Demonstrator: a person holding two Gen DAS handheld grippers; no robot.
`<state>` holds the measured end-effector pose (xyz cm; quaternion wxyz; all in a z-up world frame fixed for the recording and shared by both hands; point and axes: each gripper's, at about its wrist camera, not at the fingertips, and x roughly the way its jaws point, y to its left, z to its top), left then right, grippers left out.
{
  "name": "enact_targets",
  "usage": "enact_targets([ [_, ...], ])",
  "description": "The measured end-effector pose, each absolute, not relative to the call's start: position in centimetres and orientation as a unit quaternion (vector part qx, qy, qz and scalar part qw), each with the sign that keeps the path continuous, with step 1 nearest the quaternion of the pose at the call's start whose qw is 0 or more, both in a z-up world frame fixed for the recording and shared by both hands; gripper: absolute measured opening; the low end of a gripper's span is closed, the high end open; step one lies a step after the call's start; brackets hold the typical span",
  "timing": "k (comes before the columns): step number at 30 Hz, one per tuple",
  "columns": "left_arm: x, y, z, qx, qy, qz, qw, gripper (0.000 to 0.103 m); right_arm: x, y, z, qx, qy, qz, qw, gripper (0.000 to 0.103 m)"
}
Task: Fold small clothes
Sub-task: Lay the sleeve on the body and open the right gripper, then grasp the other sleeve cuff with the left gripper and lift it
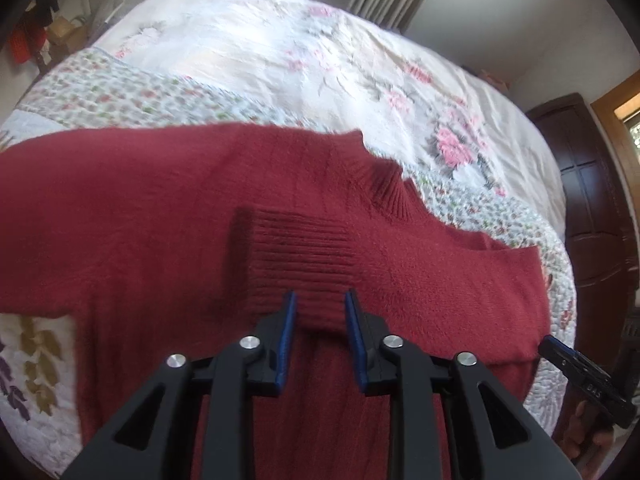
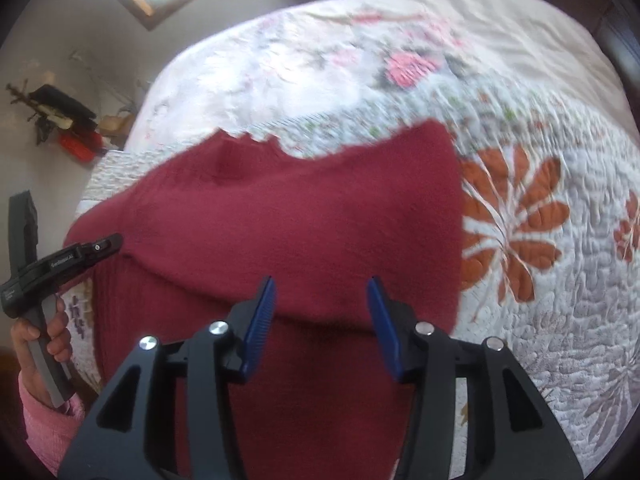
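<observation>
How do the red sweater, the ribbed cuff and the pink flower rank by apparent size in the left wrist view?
1. red sweater
2. ribbed cuff
3. pink flower, though it lies farther from the camera, so its true size is unsure.

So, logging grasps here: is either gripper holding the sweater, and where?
Neither. The left gripper straddles the ribbed cuff with open jaws; the right gripper is open over the sweater.

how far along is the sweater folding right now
Partly done. On the sweater, one sleeve already lies across the body, its ribbed cuff on top. Both the left gripper and right gripper are open above it, holding nothing. The remaining folds are left.
</observation>
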<state>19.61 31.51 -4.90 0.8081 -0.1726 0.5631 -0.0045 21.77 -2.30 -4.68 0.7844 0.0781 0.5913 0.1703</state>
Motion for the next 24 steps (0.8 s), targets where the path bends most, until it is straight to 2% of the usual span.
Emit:
enact_targets([
  [1, 18.7, 32.7, -4.0, -0.171, 0.555, 0.002, 0.814, 0.041, 21.6, -1.4, -4.0, 0.071, 0.588, 0.179, 0.786, 0.054],
  [4, 15.9, 37.6, -2.4, -0.178, 0.537, 0.032, 0.824, 0.045, 21.2, 2.6, -3.1, 0.044, 0.593, 0.210, 0.776, 0.054],
  [9, 10.7, 48.7, -1.5, -0.204, 0.528, 0.122, 0.815, 0.052, 22.1, 7.7, -4.7, 0.026, 0.612, 0.221, 0.759, 0.056],
  [16, 3.2, 63.6, -3.1, -0.300, 0.512, 0.226, 0.773, 0.052, 22.8, 12.7, -6.1, 0.001, 0.617, 0.223, 0.755, 0.058],
  [24, 0.4, 72.2, -5.4, -0.435, 0.450, 0.216, 0.749, 0.050, 23.5, 14.2, -6.8, 0.001, 0.619, 0.208, 0.757, 0.060],
])
